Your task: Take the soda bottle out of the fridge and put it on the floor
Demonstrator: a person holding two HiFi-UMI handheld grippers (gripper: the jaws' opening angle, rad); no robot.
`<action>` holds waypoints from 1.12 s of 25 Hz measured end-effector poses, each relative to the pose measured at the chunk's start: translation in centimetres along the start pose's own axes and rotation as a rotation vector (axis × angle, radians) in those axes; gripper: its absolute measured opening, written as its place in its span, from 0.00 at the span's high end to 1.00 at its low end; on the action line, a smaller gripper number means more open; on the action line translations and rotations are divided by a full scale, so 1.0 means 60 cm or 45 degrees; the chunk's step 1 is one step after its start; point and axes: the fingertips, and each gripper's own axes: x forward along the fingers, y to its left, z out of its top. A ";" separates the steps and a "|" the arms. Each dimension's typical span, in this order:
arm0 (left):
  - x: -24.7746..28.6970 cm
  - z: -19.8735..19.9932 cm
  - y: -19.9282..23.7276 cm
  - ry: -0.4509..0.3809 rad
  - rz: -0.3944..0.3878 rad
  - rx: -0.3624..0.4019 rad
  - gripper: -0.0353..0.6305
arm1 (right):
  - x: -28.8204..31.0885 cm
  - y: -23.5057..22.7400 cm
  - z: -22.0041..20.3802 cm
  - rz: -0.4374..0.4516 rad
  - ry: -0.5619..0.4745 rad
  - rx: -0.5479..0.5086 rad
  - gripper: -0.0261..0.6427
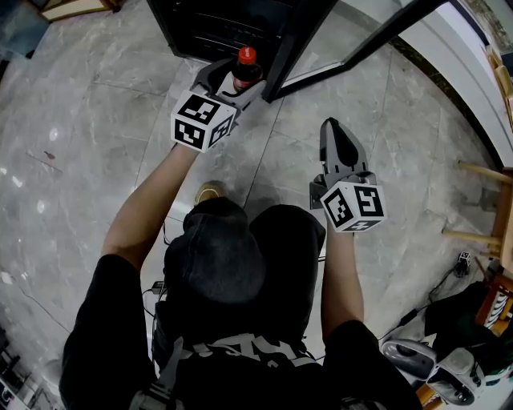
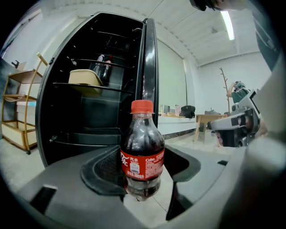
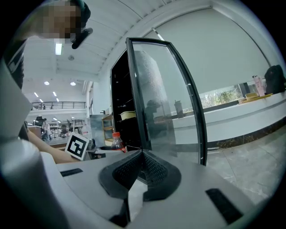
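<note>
A small dark soda bottle [image 1: 246, 70] with a red cap and red label hangs upright between the jaws of my left gripper [image 1: 240, 84], just outside the bottom of the open black fridge [image 1: 216, 24]. In the left gripper view the bottle [image 2: 142, 152] fills the middle, both pads against its sides and its base a little above the floor tiles. My right gripper [image 1: 333, 128] is lower and to the right, over the floor, its jaws shut on nothing [image 3: 143, 154]. It points at the glass fridge door [image 3: 165, 98], and the bottle [image 3: 117, 141] shows small at its left.
The glass door [image 1: 353, 40] stands open to the right of the bottle. A beige container [image 2: 85, 78] sits on a fridge shelf. A wooden rack [image 1: 489, 208] and dark gear [image 1: 433, 360] lie at the right. A wooden shelf unit [image 2: 18, 112] stands left of the fridge.
</note>
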 end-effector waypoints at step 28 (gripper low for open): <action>0.028 -0.380 -0.055 0.130 0.043 -0.047 0.50 | -0.020 0.027 -0.066 0.078 0.040 0.025 0.93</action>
